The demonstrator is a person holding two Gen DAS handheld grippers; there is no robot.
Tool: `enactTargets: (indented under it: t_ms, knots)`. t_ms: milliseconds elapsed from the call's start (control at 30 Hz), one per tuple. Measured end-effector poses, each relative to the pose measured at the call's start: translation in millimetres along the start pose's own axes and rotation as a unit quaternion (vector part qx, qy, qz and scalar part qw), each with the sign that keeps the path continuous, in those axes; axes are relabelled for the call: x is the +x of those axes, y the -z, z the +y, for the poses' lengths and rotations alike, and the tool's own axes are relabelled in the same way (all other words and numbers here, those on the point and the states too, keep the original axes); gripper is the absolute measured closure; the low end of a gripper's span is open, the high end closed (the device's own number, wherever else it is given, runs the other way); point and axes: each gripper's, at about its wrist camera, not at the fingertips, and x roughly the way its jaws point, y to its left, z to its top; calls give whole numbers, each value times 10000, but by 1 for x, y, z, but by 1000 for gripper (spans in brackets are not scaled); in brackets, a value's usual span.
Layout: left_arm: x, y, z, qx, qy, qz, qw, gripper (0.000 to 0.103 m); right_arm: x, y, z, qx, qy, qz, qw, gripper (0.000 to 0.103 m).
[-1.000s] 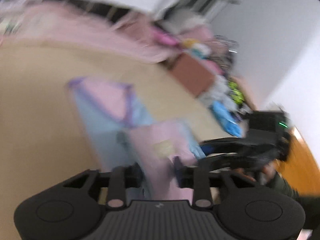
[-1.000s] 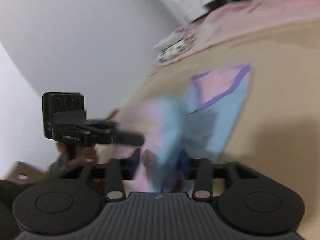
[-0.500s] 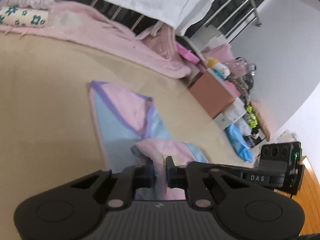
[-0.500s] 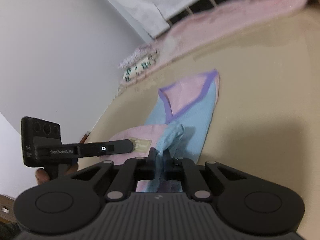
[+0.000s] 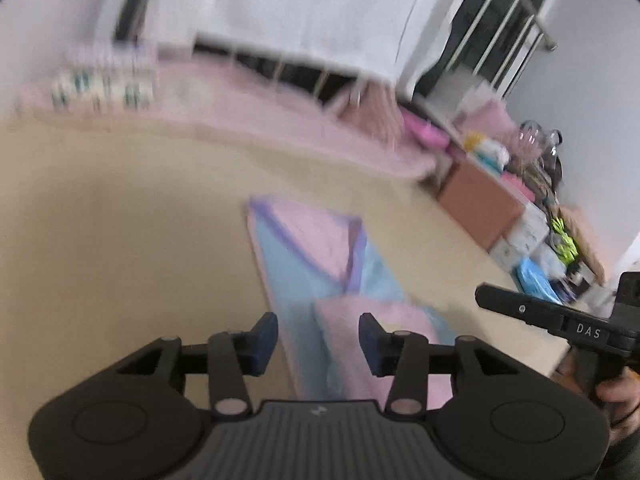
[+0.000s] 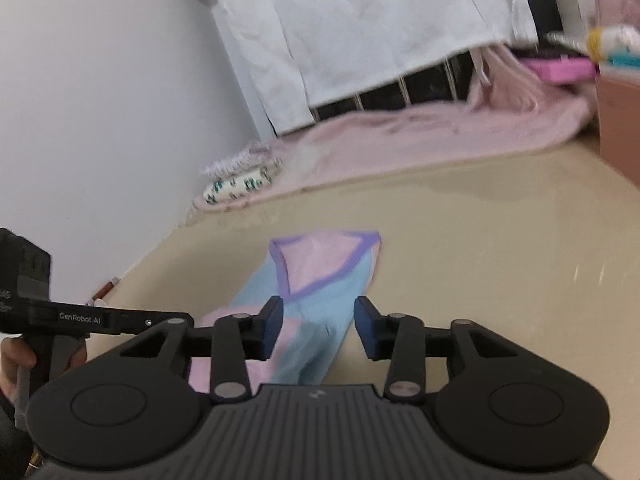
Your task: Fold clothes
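Note:
A light blue and pink garment with purple trim [image 5: 320,268] lies folded in a long strip on the beige surface [image 5: 120,220]; its near end is turned over, pink side up. It also shows in the right wrist view [image 6: 320,280]. My left gripper [image 5: 318,338] is open and empty just above the garment's near end. My right gripper [image 6: 319,326] is open and empty above the same end. Each gripper's body shows at the edge of the other's view.
A pink blanket [image 6: 420,136] and a floral pillow [image 6: 240,184] lie at the far edge below a white hanging sheet [image 6: 360,28]. A brown box [image 5: 480,200] and cluttered items stand to the right. A white wall [image 6: 100,100] is on the left.
Both grippers were shut on the garment's near end and carried it forward over the strip. Now both have opened, let it go and drawn back a little.

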Motion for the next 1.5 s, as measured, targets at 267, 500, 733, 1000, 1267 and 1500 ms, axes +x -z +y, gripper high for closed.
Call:
enactTargets:
  t_ms: [267,500,733,1000,1267,1500]
  knots:
    - [16,40,-41,838,-640,-34,9944,82,49,27,20,-299,78,607,9977,91]
    - [10,21,-29,190,-759,-215,9967,54,26,13,12,-62,289,191,9994,81]
    - [43,-1,0,-446,-142,310,9984,98,54,15,-8,584,-26,686,9959,88]
    - [30,7,12,-834,-220,89,9962,101,52,6,13,88,-139,433,9989,98]
    - [-7,9,-11,-294,-534,-633,9961,88,34,11,25,-487,453,-11,9978,63]
    - [-15,55,-52,455,-747,-652,9940,92,17,27,50,-969,-180,363,9945,82]
